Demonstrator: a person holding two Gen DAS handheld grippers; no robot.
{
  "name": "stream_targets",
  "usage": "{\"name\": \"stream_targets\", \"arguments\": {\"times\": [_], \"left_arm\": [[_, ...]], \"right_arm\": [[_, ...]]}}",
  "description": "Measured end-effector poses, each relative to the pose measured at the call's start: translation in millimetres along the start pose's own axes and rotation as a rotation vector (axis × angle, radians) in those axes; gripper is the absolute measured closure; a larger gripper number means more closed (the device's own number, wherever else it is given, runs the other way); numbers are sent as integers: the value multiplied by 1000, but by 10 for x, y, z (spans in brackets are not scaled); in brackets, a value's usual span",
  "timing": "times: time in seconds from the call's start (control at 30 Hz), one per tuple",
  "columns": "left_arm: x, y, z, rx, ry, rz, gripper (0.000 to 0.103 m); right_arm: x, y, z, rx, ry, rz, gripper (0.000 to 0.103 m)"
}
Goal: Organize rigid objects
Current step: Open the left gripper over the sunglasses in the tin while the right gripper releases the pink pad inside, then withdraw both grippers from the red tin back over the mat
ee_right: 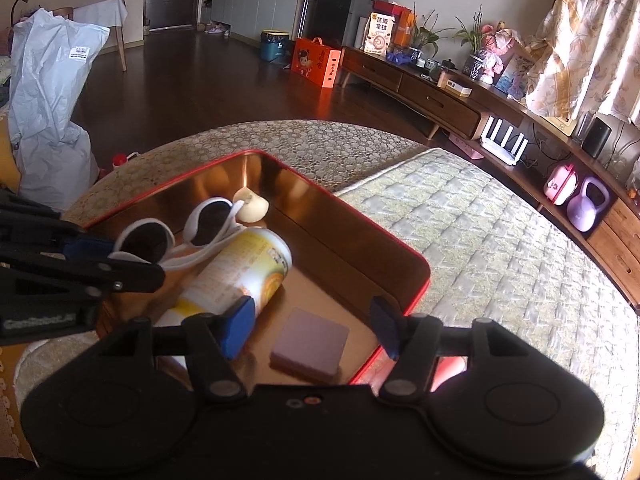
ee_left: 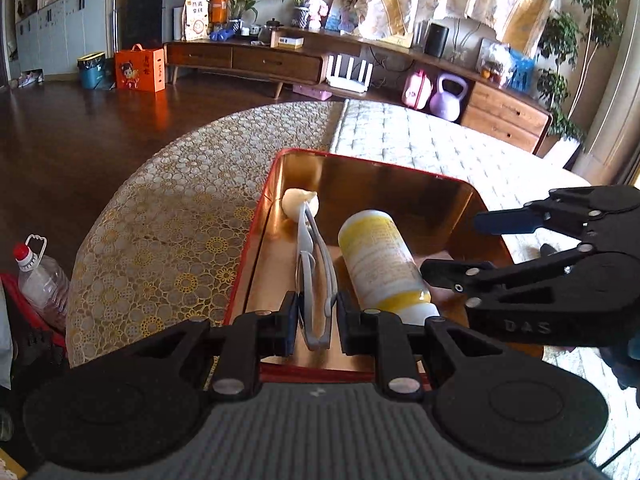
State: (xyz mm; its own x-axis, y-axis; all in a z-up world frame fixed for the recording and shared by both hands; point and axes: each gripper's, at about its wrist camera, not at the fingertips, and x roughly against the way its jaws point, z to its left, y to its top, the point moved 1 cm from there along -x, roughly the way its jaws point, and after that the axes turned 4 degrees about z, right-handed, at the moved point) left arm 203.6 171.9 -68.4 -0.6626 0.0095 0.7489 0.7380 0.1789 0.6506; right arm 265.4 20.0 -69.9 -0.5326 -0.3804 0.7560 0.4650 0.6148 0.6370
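A red tin box [ee_left: 460,184] [ee_right: 416,264] with a shiny gold inside stands on the table. In it lie a yellow-and-white bottle [ee_left: 380,256] [ee_right: 244,272], a garlic bulb [ee_left: 300,204] [ee_right: 252,208], white-framed glasses [ee_left: 316,276] [ee_right: 180,236] and a purple square block [ee_right: 310,344]. My left gripper [ee_left: 318,328] is shut on the white glasses, over the box's near edge. My right gripper [ee_right: 312,324] is open and empty, just above the purple block; it also shows in the left wrist view [ee_left: 460,248].
The round table has a lace-pattern cloth [ee_left: 168,216] and a quilted mat [ee_right: 480,240]. A plastic bottle [ee_left: 40,280] stands beside the table on the left. A low wooden cabinet [ee_left: 248,60] and a purple kettlebell [ee_right: 588,204] line the far wall.
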Motion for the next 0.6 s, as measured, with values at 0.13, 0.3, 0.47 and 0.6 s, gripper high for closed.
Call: {"name": "stream_targets", "arguments": {"times": [0.13,0.3,0.47,0.6], "left_arm": [[-23,19,-43,-16,20,21,83],[4,23,-80,-23,36,33,82],[106,0,-121,-26,33,23,65],[227,-23,-164,-25,34,-8,39]], "right_arm": [[90,-34,-8,-12,20,-11,40],[235,-62,0,-32,54,-24,36],[394,-121,27,-49,79,-41,33],[531,-187,1,-69,93,-51,32]]}}
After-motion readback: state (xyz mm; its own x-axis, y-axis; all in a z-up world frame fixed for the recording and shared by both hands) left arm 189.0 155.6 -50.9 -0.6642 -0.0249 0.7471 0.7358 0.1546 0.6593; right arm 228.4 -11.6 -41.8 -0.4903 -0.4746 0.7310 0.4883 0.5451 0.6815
